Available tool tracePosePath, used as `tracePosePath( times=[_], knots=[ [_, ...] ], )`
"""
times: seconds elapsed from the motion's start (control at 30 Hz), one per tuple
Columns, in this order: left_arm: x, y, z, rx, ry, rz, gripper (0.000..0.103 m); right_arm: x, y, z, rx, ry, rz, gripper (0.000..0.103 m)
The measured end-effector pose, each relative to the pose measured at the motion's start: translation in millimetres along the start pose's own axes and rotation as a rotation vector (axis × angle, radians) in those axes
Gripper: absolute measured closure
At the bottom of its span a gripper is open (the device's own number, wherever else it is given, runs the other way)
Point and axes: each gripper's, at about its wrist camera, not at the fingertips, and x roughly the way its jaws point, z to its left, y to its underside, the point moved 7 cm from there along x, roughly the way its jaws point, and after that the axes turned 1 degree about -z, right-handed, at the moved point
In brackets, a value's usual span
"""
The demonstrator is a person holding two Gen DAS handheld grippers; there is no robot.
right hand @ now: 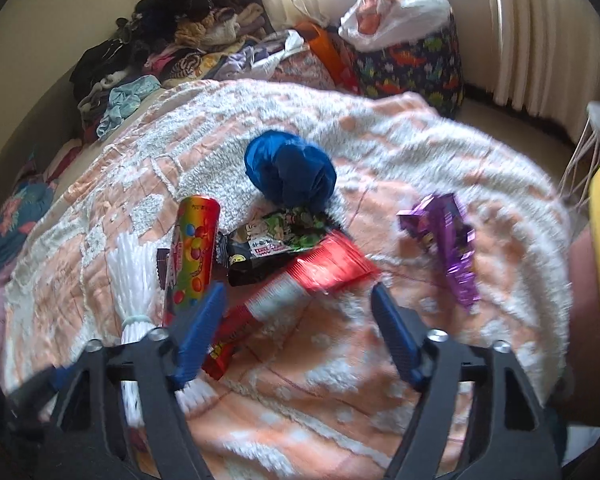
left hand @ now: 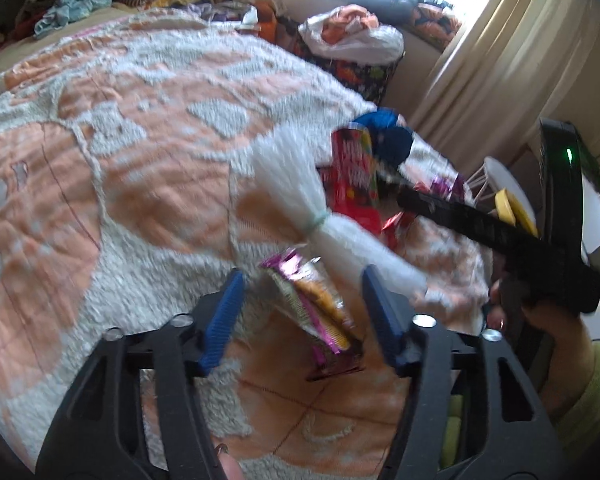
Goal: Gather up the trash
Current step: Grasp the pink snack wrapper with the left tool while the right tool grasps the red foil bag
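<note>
Wrappers [right hand: 324, 268] lie mid-blanket [right hand: 380, 400] between each hand-held gripper's [left hand: 300, 312] [right hand: 296, 328] wide-spread, empty fingers.

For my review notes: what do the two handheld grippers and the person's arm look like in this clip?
Both the left gripper and right gripper share one design: black plastic frames with triangular cut-outs, silver bolt heads at the pivots, and ribbed blue finger pads. From the left wrist view, the right gripper's body is a long black bar with yellow parts, held by a bare hand with a lime-green sleeve.
</note>
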Motion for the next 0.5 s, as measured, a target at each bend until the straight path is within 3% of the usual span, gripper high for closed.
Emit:
tracePosePath(
  times=[0.17, 0.27, 0.37, 0.43, 0.5],
  knots=[
    [6.0, 6.0, 0.4, 0.007, -0.003, 0.021, 0.076, 5.1, 4.1, -2.1, 0.022, -0.045, 0.017, 0.059],
    [8.9, 7.3, 2.6, -0.003, 0.005, 0.027, 0.079, -1.5, 7.1, -1.8, 0.029, -0.088, 0.022, 0.07],
    [7.7, 6.1, 3.9, -0.015, 0.02, 0.024, 0.084, -9.7, 9.2, -0.7, 0.018, -0.117, 0.012, 0.074],
    [5.0, 4.3, 5.5, -0.029, 0.034, 0.017, 0.085, -15.7, 10.1, 1.5, 0.009, -0.146, 0.005, 0.084],
    [0.2, 1.3, 7.2, -0.04, 0.043, 0.0, 0.085, -23.0, 10.0, 3.2, -0.005, -0.154, -0.005, 0.085]
  ],
)
